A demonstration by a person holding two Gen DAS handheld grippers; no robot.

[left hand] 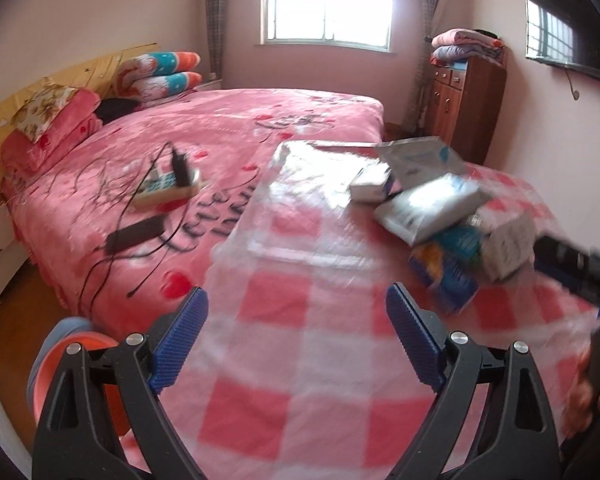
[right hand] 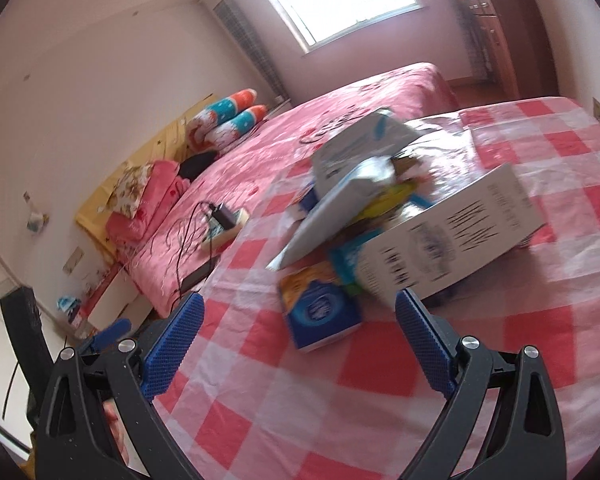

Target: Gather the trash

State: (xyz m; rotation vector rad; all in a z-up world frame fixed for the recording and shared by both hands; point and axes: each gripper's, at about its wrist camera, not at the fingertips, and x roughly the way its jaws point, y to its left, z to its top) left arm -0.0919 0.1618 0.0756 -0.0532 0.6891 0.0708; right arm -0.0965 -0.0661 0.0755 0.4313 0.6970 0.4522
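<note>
Left gripper point(left hand: 296, 300) wide open, empty, above checked cloth point(left hand: 300, 380); trash pile point(left hand: 440, 216) ahead to its right. Right gripper point(right hand: 298, 306) equally spread, empty, blue packet point(right hand: 320, 316) just beyond. Wall television point(left hand: 572, 36) only in left view; printed white box point(right hand: 452, 240) legible only in right.

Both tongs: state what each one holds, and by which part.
Nothing is held. The left tongs and right tongs both stand open over the checked cloth, short of the pile of boxes.
</note>
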